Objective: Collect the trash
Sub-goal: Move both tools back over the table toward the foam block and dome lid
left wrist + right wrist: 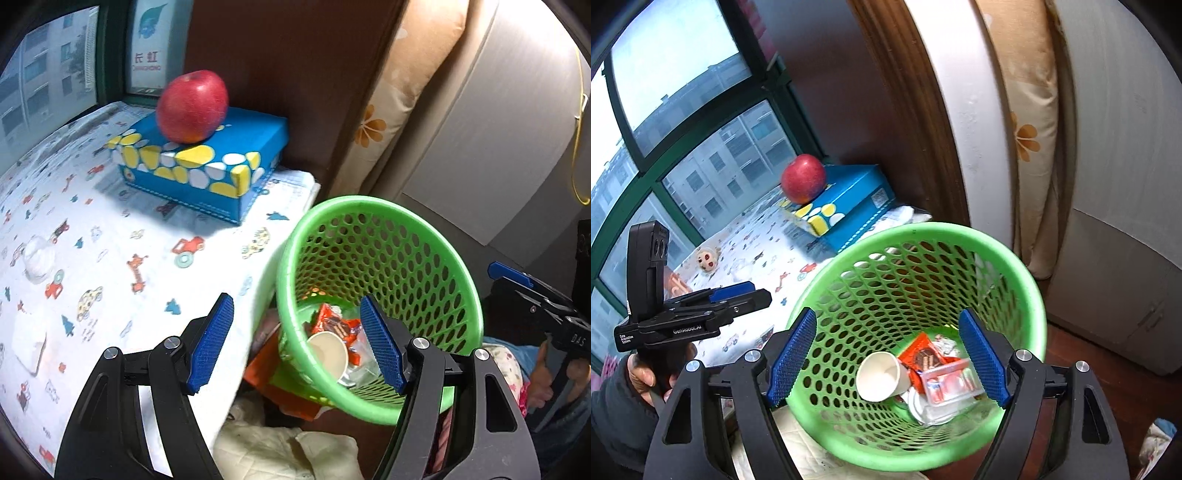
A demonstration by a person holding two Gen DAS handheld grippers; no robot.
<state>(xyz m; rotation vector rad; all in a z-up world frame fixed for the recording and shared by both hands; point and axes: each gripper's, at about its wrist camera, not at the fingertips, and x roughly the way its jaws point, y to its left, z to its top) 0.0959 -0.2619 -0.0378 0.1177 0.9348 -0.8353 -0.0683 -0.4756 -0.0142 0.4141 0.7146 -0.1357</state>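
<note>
Trash mostly binned: paper cup (881, 376), wrappers (923, 356) lie in green basket (1027, 295) beside desk (122, 236). My right gripper (892, 360) and left gripper (295, 343) both have jaws apart, empty. White scraps (37, 258) on desk look left to collect.

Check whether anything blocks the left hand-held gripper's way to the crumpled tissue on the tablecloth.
Nothing visible does. The left hand-held gripper is open and empty at the table's edge; the crumpled tissue lies on bare tablecloth to its left. The blue box with the apple sits farther back, off that line.
</note>
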